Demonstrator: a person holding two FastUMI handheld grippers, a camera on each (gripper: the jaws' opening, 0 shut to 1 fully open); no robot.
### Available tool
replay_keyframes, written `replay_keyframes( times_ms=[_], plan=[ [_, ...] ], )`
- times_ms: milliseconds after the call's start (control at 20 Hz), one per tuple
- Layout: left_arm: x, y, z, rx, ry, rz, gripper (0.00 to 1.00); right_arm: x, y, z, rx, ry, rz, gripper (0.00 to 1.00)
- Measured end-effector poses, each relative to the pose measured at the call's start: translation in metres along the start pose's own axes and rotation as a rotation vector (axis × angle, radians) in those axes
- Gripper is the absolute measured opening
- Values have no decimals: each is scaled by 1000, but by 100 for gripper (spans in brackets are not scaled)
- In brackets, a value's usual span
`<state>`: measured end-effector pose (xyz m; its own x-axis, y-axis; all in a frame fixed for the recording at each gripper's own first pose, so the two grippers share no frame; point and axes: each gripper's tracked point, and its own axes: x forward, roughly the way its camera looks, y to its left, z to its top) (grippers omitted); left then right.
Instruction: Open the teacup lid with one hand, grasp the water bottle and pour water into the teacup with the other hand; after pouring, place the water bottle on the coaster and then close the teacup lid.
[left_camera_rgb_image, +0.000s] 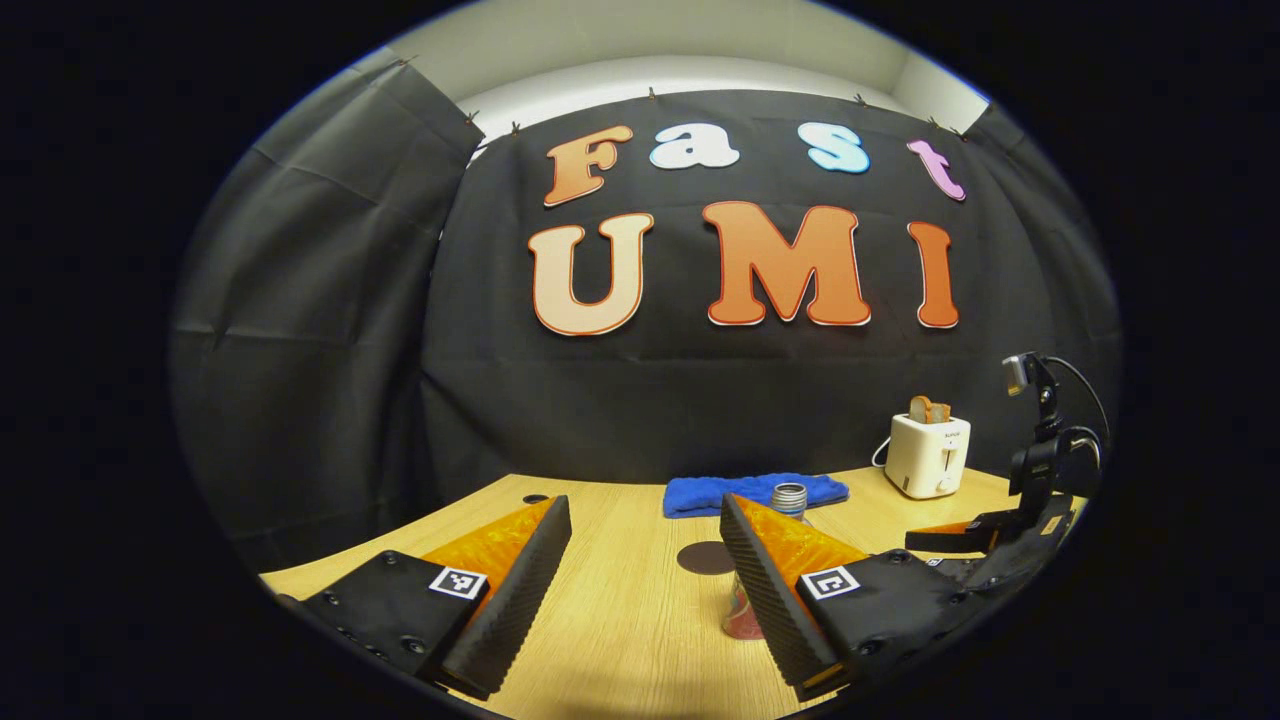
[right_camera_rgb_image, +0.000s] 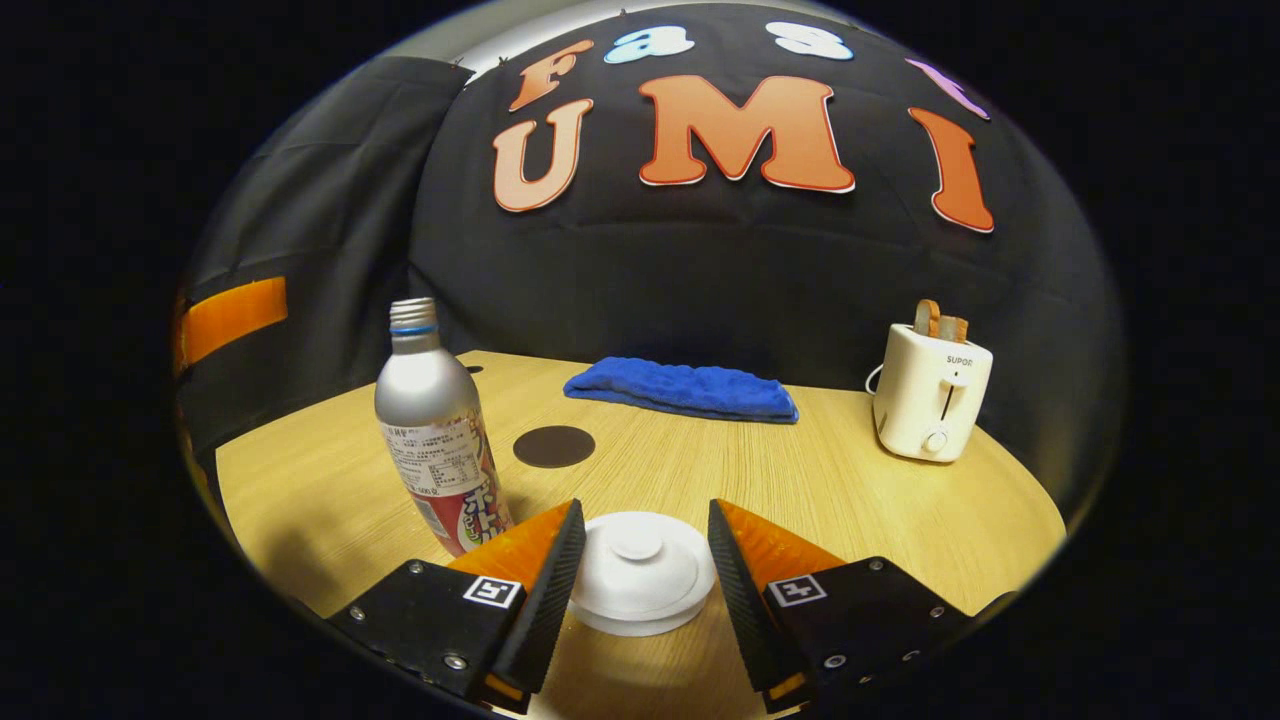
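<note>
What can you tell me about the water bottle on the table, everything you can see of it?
The water bottle looks like silvery metal, with a threaded neck, no cap visible and a printed label with red at its base. It stands upright on the wooden table, near the dark round coaster but off it. Nothing grips it; the right gripper straddles the white teacup lid beside it.

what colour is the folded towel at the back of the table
Blue; the towel shows best in the right gripper view.
</note>
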<state>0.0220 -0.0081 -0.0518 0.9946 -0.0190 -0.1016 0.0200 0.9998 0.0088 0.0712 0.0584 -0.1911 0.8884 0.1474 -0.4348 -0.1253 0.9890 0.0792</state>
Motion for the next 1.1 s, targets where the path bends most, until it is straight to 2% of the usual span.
replay_keyframes(
  times_ms=[50,100,150,250,350,550,700,1100],
  plan=[
    [0,0,-1,-2,4,-1,100,1,0,-2,7,4,-3,75],
    [0,0,-2,-2,6,-1,98,2,1,-1,16,3,3,62],
    [0,1,-3,-1,8,1,98,3,2,-1,24,4,7,56],
    [-1,1,-3,-3,9,-1,96,4,5,-2,33,7,17,53],
    [-1,1,-2,-5,10,-1,98,4,8,-2,29,4,26,47],
    [2,-3,-7,-11,20,-14,98,6,8,0,8,-4,31,26],
    [4,-10,-10,-17,28,-30,96,4,7,1,19,1,49,22],
    [15,-42,-32,-52,95,-116,98,-12,1,20,56,-40,56,21]
  ],
)
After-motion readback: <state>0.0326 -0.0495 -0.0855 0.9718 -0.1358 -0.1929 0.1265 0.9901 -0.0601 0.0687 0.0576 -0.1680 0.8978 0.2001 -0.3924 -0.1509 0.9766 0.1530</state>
